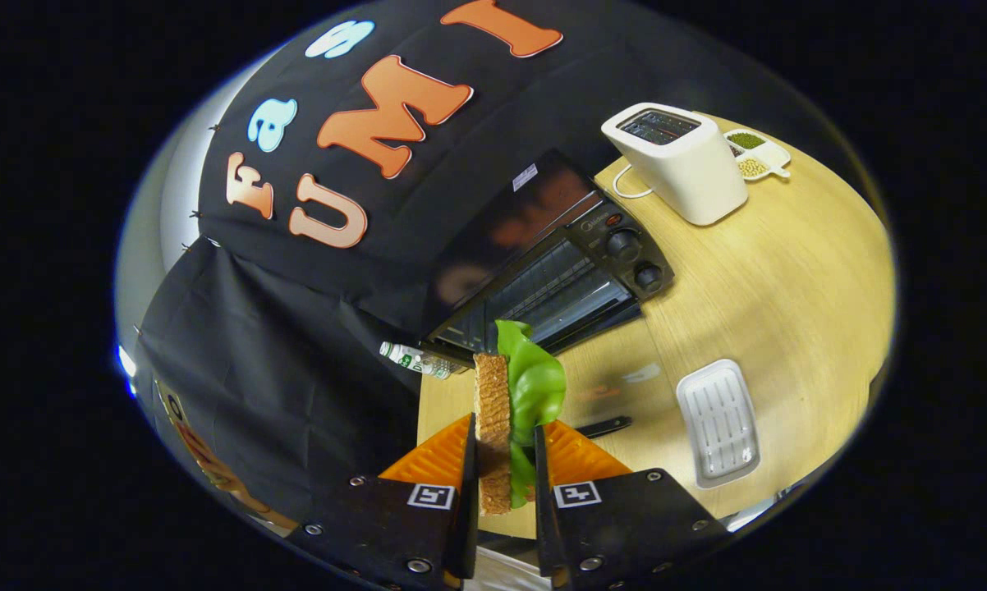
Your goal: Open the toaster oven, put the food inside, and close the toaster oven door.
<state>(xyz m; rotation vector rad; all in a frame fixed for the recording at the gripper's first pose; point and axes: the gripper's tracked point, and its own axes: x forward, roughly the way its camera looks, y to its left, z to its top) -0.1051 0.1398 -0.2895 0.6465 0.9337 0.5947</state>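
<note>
Black cloth hangs behind a pale wooden desk on which the things are laid out. At the near end of the view the claw is seen closed on a sandwich: a slice of toasted bread stood on edge, with a green lettuce leaf pressed against its right side. Both fingers are pressed against the sandwich, one on each flat side, and it is held above the desk, with the leaf curling up past the bread.

Just beyond the sandwich the toaster oven is seen, a dark box with two round knobs at its right end. Its glass door is dropped open toward the claw, and the wire rack inside is visible. A small white bottle with a green label lies on its side at the left corner of the oven.

A dark, slim object lies on the desk just right of the fingers; what it is cannot be told. Further right a white ribbed tray lies flat. Well beyond the oven a white pop-up toaster stands, and behind it a small white divided dish with greenish and yellowish grains is set.
</note>
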